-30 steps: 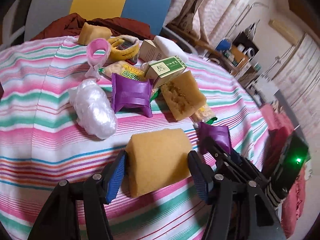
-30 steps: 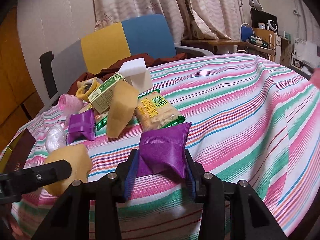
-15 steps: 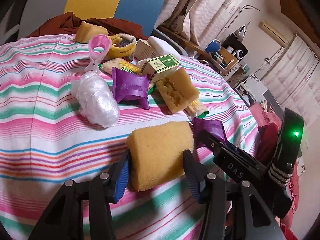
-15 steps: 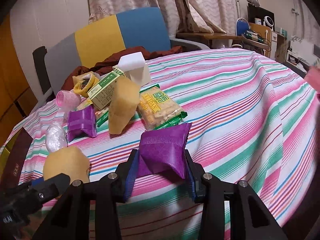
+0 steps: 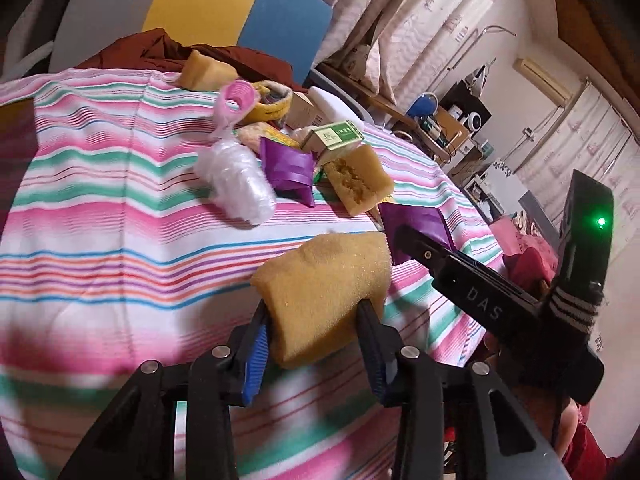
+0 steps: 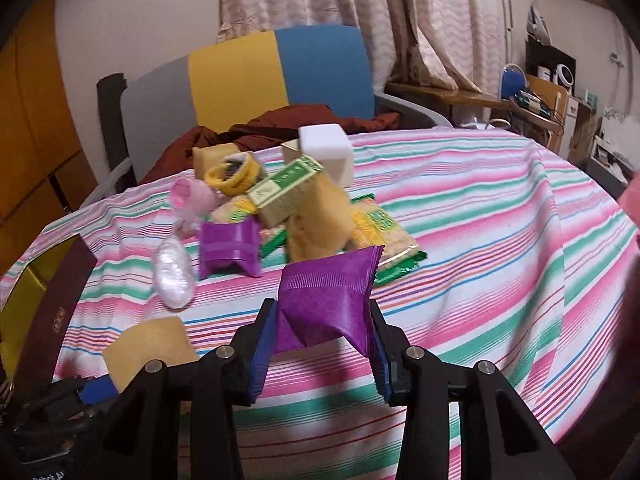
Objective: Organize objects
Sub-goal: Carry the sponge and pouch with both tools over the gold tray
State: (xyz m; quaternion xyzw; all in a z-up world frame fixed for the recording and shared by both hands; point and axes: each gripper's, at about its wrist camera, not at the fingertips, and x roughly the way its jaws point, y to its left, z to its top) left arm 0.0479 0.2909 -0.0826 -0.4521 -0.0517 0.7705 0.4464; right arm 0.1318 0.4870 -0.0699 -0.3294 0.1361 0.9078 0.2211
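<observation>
Your left gripper (image 5: 316,332) has just been closing its jaws and now pinches a yellow foam sponge block (image 5: 324,288), held above the near edge of the striped tablecloth (image 5: 100,216). Your right gripper (image 6: 320,340) clamps a shiny purple foil sachet (image 6: 332,296) narrowly, also near that edge. Beyond them, towards the far edge by the chair (image 6: 280,72), lies a heap: a second purple sachet (image 6: 230,248), a clear plastic bundle (image 6: 174,276), a green-and-white carton (image 6: 286,188).

The left tongs (image 5: 314,334) had just been closing and pinched a sponge (image 5: 324,288), angled downward. The right tongs (image 6: 320,336) gripped a purple packet (image 6: 330,300), also tilted down.
</observation>
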